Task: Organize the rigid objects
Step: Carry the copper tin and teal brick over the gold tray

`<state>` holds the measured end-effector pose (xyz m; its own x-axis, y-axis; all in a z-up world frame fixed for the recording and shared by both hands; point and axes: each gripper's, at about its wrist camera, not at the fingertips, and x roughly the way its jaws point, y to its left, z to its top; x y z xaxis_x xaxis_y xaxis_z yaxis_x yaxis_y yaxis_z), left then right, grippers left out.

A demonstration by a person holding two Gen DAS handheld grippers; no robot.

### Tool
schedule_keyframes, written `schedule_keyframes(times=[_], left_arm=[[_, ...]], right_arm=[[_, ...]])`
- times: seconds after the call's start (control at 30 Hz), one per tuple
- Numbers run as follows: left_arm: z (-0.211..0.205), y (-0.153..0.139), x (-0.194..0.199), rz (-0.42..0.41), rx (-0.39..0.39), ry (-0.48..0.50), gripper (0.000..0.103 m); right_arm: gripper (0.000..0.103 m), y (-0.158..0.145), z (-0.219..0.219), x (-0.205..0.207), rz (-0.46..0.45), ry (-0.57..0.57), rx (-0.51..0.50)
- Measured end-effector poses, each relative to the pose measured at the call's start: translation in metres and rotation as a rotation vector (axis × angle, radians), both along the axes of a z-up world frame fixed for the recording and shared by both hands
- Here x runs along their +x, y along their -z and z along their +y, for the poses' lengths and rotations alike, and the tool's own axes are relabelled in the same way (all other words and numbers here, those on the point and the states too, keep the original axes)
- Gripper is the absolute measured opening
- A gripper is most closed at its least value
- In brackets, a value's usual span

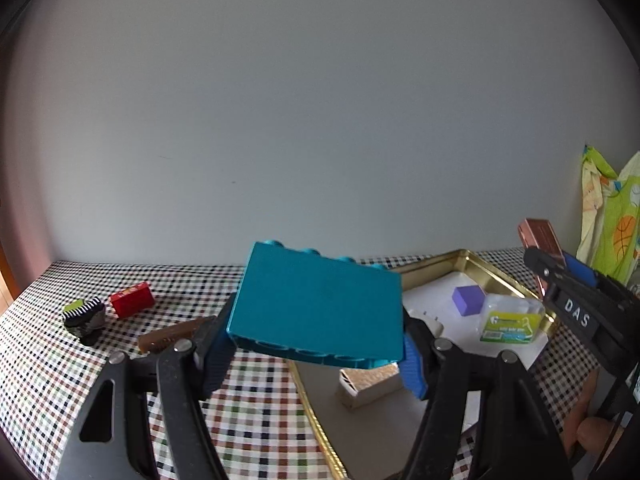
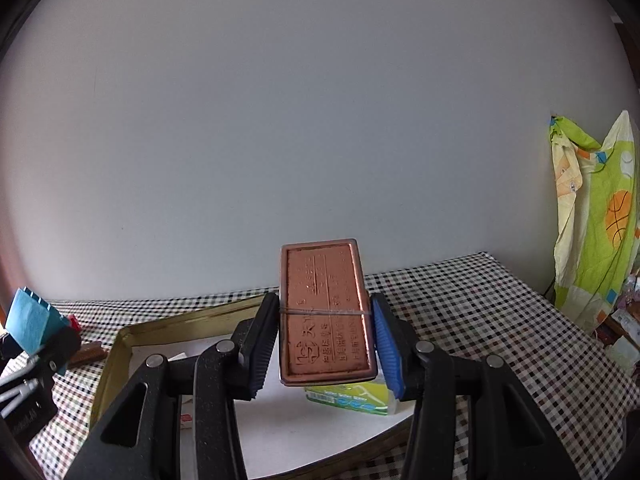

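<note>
My left gripper [image 1: 316, 344] is shut on a large teal building block [image 1: 316, 304], held in the air over the left edge of the gold tray [image 1: 496, 272]. My right gripper [image 2: 325, 340] is shut on a copper-coloured tin [image 2: 325, 312] with a rubber band round it, held above the same gold tray [image 2: 120, 344]. In the tray lie a purple cube [image 1: 468, 300], a green-labelled clear packet [image 1: 510, 322], a white piece [image 1: 432, 320] and a small gold box [image 1: 370, 386]. The right gripper with its tin [image 1: 540, 240] shows at the right edge of the left wrist view.
On the checked tablecloth [image 1: 240, 412] left of the tray sit a red box [image 1: 132, 300], a black-and-white striped object [image 1: 85, 318] and a brown comb [image 1: 172, 334]. A green patterned cloth [image 2: 596, 220] hangs at the right. A plain wall stands behind the table.
</note>
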<state>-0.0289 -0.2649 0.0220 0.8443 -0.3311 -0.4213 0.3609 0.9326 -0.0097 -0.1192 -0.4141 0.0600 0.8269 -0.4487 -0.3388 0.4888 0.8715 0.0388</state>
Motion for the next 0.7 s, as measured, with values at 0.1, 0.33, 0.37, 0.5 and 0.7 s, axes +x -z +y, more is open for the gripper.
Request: schedule_keyframes(times=[0.1, 0.33, 0.37, 0.5, 0.7], left_arm=[[-0.011, 0.004, -0.001, 0.006, 0.017, 0.02, 0.068], [-0.038, 0.01, -0.007, 0.017, 0.042, 0.077, 0.068], [-0.042, 0.01, -0.007, 0.018, 0.045, 0.084, 0.068], [-0.056, 0.014, -0.011, 0.03, 0.053, 0.125, 0.068], [-0.078, 0.023, 0.001, 0.096, 0.067, 0.155, 0.068]], right_arm=[[0.049, 0.002, -0.006, 0.003, 0.014, 0.01, -0.026], [0.049, 0.007, -0.016, 0.01, 0.047, 0.013, -0.033], [0.049, 0.006, -0.017, 0.01, 0.05, 0.011, -0.036], [0.049, 0.007, -0.023, 0.012, 0.062, 0.018, -0.044], [0.049, 0.011, -0.036, 0.016, 0.091, 0.029, -0.022]])
